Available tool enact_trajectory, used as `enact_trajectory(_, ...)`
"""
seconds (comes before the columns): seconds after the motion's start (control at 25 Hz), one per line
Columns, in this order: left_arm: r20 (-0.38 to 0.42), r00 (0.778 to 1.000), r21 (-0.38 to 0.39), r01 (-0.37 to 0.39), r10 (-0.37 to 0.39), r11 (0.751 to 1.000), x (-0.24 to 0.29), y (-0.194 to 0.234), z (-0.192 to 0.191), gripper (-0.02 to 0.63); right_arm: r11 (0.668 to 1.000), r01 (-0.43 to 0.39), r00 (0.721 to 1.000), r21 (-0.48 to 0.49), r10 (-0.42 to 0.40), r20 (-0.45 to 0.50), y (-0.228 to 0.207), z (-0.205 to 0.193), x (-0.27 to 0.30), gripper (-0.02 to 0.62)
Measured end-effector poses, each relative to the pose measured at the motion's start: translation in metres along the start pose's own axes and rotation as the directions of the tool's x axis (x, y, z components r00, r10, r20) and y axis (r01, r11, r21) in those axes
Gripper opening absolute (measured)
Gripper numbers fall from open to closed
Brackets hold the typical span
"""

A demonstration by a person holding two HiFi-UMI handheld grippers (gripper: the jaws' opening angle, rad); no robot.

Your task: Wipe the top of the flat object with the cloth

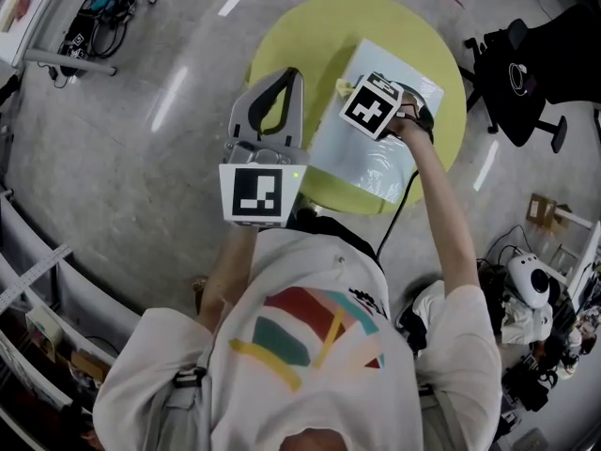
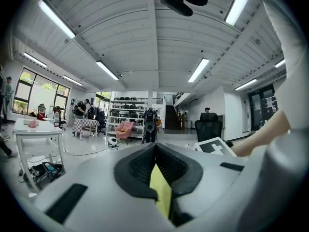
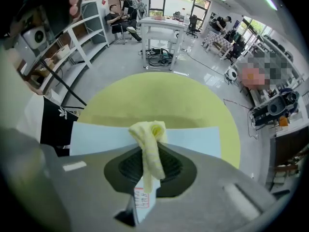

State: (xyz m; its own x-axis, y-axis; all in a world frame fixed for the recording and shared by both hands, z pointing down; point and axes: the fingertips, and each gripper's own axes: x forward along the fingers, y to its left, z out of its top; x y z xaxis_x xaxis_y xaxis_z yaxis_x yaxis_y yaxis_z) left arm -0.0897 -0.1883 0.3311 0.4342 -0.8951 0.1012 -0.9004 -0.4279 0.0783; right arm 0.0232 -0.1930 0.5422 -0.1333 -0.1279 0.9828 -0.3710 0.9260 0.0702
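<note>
A pale blue flat sheet (image 1: 376, 158) lies on a round yellow-green table (image 1: 300, 36). My right gripper (image 1: 355, 92) is over the sheet's far left corner, shut on a bunched yellow cloth (image 1: 342, 87). In the right gripper view the cloth (image 3: 150, 134) sticks up out of the closed jaws of the right gripper (image 3: 149, 149), just above the sheet (image 3: 96, 137) and in front of the table (image 3: 159, 100). My left gripper (image 1: 293, 73) hangs over the table's left edge, away from the sheet. Its jaws meet at the tips with nothing in them, and it (image 2: 155, 146) points level across the room.
A black office chair (image 1: 526, 73) stands right of the table. A white desk leg and a heap of cables (image 1: 94, 22) are at the far left. Shelving runs along the lower left, and a white machine (image 1: 531, 285) sits at the right. A black cable (image 1: 399, 205) hangs from the right gripper.
</note>
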Motion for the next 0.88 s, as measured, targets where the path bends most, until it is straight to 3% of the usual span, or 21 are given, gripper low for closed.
enact_trajectory(0.6, 0.023, 1.0, 0.016, -0.009, 0.009, 1.0, -0.006, -0.001, 0.009, 0.015, 0.985, -0.162, 0.987, -0.067, 0.162, -0.005, 0.128, -0.007, -0.008, 0.028)
enact_trajectory(0.88, 0.032, 0.999, 0.019, -0.006, 0.005, 1.0, -0.008, -0.001, 0.012, 0.015, 0.973, -0.217, 0.976, -0.074, 0.218, 0.005, 0.166, -0.008, -0.011, 0.028)
